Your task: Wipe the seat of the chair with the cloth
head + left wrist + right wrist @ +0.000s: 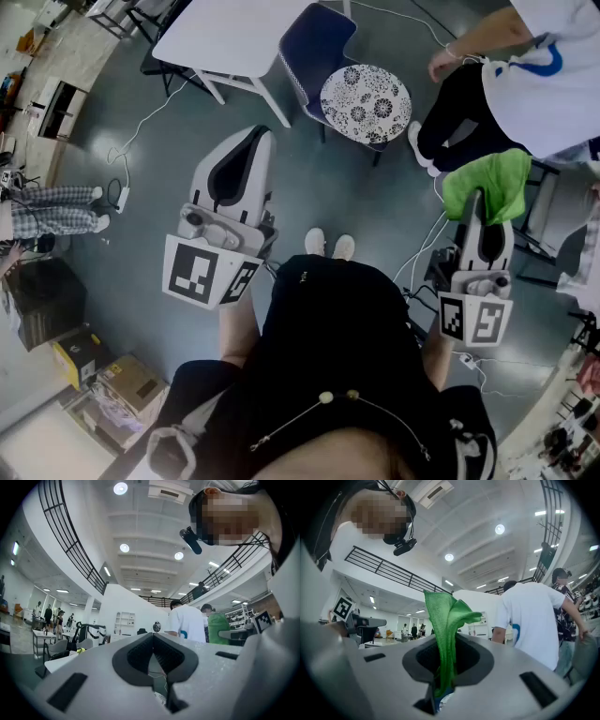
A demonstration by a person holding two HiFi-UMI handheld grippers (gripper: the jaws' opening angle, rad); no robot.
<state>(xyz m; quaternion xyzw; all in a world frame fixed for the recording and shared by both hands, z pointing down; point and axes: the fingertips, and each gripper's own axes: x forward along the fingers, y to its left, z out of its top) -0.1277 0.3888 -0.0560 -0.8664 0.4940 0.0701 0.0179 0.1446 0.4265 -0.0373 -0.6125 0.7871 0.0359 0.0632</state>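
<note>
The chair [366, 103] has a round black-and-white flower-patterned seat and a navy backrest [319, 42]; it stands on the grey floor ahead of my shoes. My right gripper [481, 204] is shut on a bright green cloth [487, 183], well to the right of the chair and nearer to me. In the right gripper view the cloth [445, 620] sticks up from between the jaws of that gripper [443, 667]. My left gripper [253, 141] is left of the chair, held level. Its jaws meet with nothing in them, as the left gripper view shows [152, 641].
A white table [234, 37] stands behind the chair. A person in a white shirt [553, 66] and dark trousers stands just right of it. Cables [141, 127] trail over the floor. Cardboard boxes [103, 370] sit at the lower left, and a metal-framed seat [544, 220] at the right.
</note>
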